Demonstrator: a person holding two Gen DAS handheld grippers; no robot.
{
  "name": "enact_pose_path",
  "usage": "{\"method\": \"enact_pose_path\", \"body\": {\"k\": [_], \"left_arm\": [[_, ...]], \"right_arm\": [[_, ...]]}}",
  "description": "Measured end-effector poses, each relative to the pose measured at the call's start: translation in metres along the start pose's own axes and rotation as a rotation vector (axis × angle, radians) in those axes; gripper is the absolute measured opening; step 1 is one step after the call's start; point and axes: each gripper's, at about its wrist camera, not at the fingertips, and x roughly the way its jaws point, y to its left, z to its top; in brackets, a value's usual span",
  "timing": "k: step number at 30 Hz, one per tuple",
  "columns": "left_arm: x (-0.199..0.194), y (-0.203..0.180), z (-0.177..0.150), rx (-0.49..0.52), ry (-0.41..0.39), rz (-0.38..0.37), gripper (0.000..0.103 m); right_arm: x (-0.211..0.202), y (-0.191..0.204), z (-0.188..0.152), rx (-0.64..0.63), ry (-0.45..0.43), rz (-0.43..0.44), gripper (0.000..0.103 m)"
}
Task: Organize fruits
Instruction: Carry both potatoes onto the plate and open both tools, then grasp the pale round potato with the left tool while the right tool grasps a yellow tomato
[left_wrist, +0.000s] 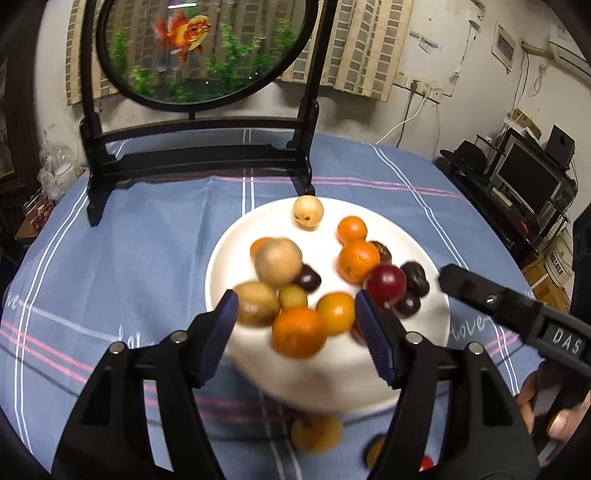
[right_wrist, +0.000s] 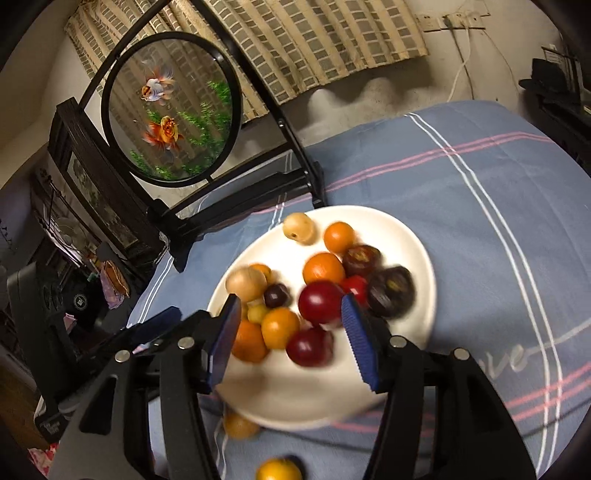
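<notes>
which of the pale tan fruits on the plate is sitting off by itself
The tan fruit at the plate's far rim, nearest the black stand. It touches nothing; the other tan ones sit bunched among the oranges.

Lived-in home room is showing. Goldfish screen (left_wrist: 201, 48) is standing ahead of the gripper on the checked tablecloth (left_wrist: 147, 236); monitor (left_wrist: 526, 177) is sitting far right.

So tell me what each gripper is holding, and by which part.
Nothing: the left gripper and right gripper are both open over the plate of fruit.
</notes>
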Motion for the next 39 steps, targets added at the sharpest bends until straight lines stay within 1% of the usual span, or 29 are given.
{"method": "enact_pose_path", "body": {"k": [2,3,4,9,11,18,20,23,25,28,32,36,37,39], "left_arm": [[-0.007,0.002,-0.012,-0.008,0.002,-0.002,0.074],[-0.011,0.003,-0.019,-0.009,0.005,-0.001,0.074],[-0.013,0.003,-0.025,-0.010,0.007,0.004,0.076],[-0.028,0.003,-0.058,0.022,0.009,0.027,0.077],[-0.030,0.005,-0.065,0.024,0.013,0.029,0.077],[-0.029,0.008,-0.080,0.023,0.028,0.019,0.079],[-0.025,0.008,-0.084,0.028,0.041,0.015,0.079],[-0.019,0.007,-0.087,0.045,0.061,0.006,0.079],[-0.017,0.005,-0.090,0.057,0.072,-0.002,0.079],[-0.015,-0.001,-0.093,0.082,0.085,-0.019,0.079],[-0.012,-0.011,-0.098,0.116,0.096,-0.026,0.079],[-0.001,-0.012,-0.100,0.109,0.112,-0.015,0.078],[0.002,-0.012,-0.101,0.107,0.119,-0.011,0.078],[0.009,-0.012,-0.103,0.111,0.127,0.009,0.072]], "right_arm": [[-0.012,-0.005,-0.010,-0.004,-0.006,-0.016,0.061],[-0.016,-0.006,-0.014,-0.003,-0.009,-0.020,0.065],[-0.021,-0.008,-0.019,-0.001,-0.013,-0.024,0.066],[-0.042,-0.015,-0.041,0.016,-0.018,-0.024,0.067],[-0.047,-0.016,-0.050,0.012,-0.024,-0.033,0.067],[-0.047,-0.015,-0.066,-0.039,-0.013,-0.045,0.067],[-0.043,-0.012,-0.067,-0.082,-0.001,-0.077,0.066],[-0.038,-0.003,-0.072,-0.177,0.020,-0.158,0.066],[-0.038,0.006,-0.076,-0.237,0.036,-0.165,0.066],[-0.040,0.011,-0.080,-0.281,0.034,-0.184,0.066],[-0.040,0.008,-0.081,-0.260,0.042,-0.175,0.066],[-0.038,0.005,-0.079,-0.231,0.050,-0.172,0.066],[-0.038,0.005,-0.079,-0.229,0.052,-0.170,0.066],[-0.039,0.006,-0.080,-0.233,0.055,-0.170,0.066]]}}
